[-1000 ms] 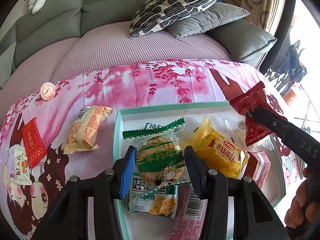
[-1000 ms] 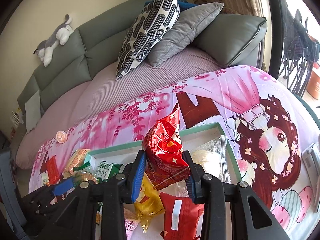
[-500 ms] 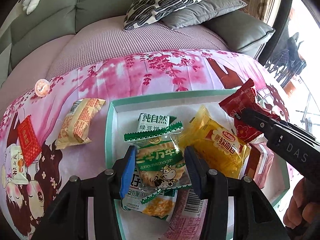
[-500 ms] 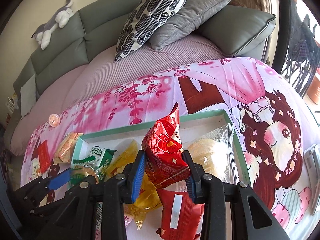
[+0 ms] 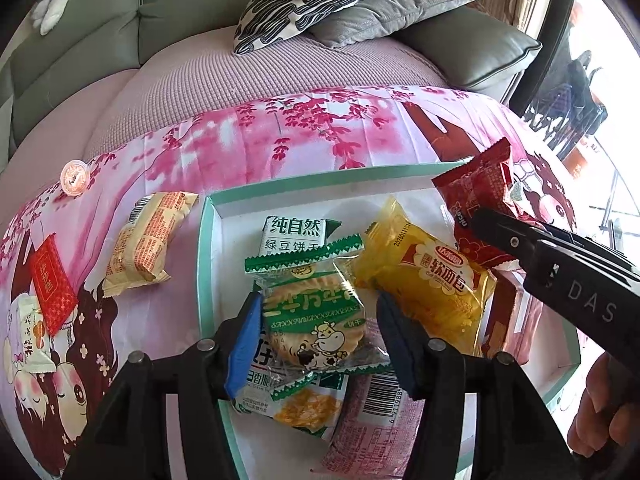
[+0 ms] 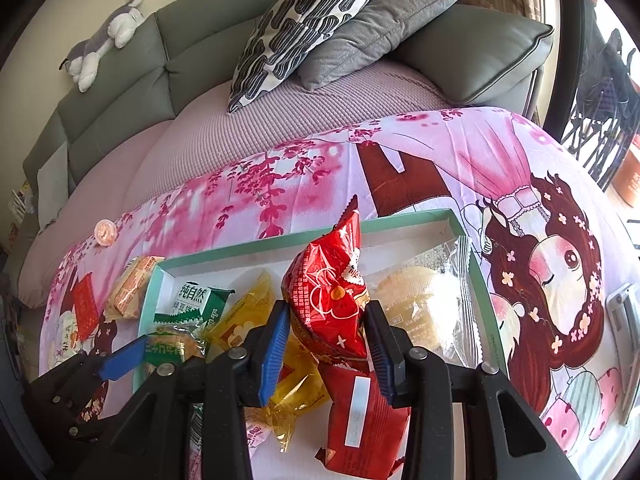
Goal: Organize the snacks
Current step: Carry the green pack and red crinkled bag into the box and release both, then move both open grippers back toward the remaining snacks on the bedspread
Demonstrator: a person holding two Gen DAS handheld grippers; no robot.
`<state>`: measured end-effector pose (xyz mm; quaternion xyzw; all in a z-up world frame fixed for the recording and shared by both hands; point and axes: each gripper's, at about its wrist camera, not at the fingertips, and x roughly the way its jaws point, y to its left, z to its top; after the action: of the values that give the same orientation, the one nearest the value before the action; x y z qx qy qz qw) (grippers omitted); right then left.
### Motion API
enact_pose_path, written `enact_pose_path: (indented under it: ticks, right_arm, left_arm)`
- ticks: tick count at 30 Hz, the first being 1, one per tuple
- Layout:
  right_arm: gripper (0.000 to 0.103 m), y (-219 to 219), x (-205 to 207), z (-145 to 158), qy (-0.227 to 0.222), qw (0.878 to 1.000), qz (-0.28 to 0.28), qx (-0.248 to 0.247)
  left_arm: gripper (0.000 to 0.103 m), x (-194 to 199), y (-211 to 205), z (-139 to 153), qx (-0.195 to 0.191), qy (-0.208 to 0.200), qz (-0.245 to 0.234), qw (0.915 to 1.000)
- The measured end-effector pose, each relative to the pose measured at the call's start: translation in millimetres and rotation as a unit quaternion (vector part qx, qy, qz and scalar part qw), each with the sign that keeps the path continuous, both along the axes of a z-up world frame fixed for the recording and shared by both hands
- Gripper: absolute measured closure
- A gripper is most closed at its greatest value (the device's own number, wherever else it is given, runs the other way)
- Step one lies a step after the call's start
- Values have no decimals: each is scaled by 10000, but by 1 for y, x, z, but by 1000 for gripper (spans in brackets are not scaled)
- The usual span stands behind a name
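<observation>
Left wrist view: the left hand-held gripper [image 5: 316, 330] hovers over the mint-green tray [image 5: 206, 264] on the pink printed table cover [image 5: 248, 152]. Its jaws are opening; a moment ago they pinched the green rice cracker packet [image 5: 316, 312], and now a gap shows on the right side, so the packet lies between them, resting on the other packets in the tray's near left part. That looks like a delivery just finished. Right of it in the tray lies a yellow soft-bread packet [image 5: 428, 276]. Left of the tray, on the cover, wait an orange biscuit packet [image 5: 148, 240], a small red packet [image 5: 52, 284] and a white packet [image 5: 30, 332].

Right wrist view: the right hand-held gripper [image 6: 326, 336] has its jaws beginning to open around the red snack bag [image 6: 332, 292], which stands upright above the tray's middle; the pads appear barely in contact, so the grip is easing rather than gone. Below it lies another red packet [image 6: 360, 412], and a clear-wrapped bun [image 6: 424, 304] sits at the tray's right end. Both snacks are being released into the tray; the loose packets left of the tray remain to be gathered.
</observation>
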<state>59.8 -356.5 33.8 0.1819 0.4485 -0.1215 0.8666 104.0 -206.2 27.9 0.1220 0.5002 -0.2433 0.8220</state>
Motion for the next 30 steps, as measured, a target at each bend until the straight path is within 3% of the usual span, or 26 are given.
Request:
enact_pose_path:
  ticks: [4,6,9,14,16,21,25,27,30]
  right_arm:
    - [47,-1,-1,-1,65,10000,-35,19]
    - [46,-1,-2,0,45,10000,-46,10]
    - [43,-1,-3,3,2,10000,-61,-20]
    - [36,-1,-5,7,-11,9999,-88,-64]
    - [32,-1,-6,8,-26,9999,-99,-73]
    - [28,-3,-7,9,-51,9999,-139,-61]
    - [22,-4,-8,8,-44,9998,-167,-52]
    - [17,-4,-8,8,-55,9998,-177,-60]
    - [16,-4,-8,9,-95,9997,-182,-88]
  left_arm:
    - [41,-2,-1,1,21,-16,-33,10000]
    - [40,-2,0,2,24,-6,-39,10000]
    - [27,-2,1,4,-1,-26,-35,10000]
    - [26,-3,3,11,-85,-99,-13,9999]
    - [17,-3,5,13,-104,-132,3,9999]
    - [17,-2,12,19,-120,-241,100,9996]
    - [16,6,28,22,-202,-227,433,9986]
    - [13,13,41,23,-219,-212,770,9966]
    - [11,23,63,23,-261,-202,1299,9910]
